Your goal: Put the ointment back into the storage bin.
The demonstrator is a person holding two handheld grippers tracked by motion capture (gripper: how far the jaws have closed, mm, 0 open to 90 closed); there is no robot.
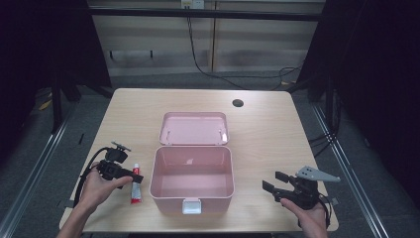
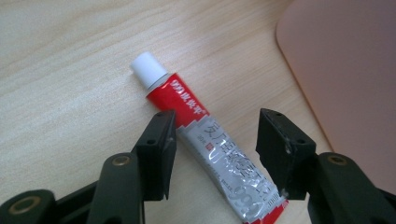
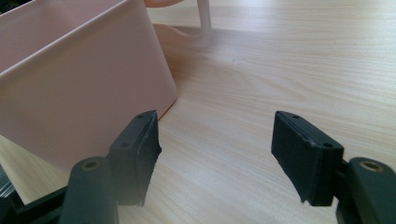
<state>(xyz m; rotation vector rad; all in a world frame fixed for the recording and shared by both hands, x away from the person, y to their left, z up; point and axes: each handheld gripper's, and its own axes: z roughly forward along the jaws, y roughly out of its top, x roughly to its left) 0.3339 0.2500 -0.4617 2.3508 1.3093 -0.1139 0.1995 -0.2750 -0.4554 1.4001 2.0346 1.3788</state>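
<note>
A small soft tube with a white screw cap, a red band below the cap and a silver body with printed characters (image 2: 212,151) lies flat on the pale wood-grain table (image 1: 267,129), just beside the left wall of the open pink plastic box (image 1: 192,178). In the high view its long axis runs nearly straight away from the person, cap at the far end and the crimped red tail toward the table's near edge; in the left gripper view it slants, cap up and to the left, tail down and to the right. The silver part looks slightly dented and creased (the print on it is too small to read).

The left gripper (image 2: 215,151) stands over the tube with its black jaws about half open, one on each side of the silver body; the left-hand pad sits right at the tube's edge, the other stands clear of it, so nothing is gripped. The right gripper (image 3: 217,154) rests low over bare table to the right of the box, jaws wide apart and holding nothing
</note>
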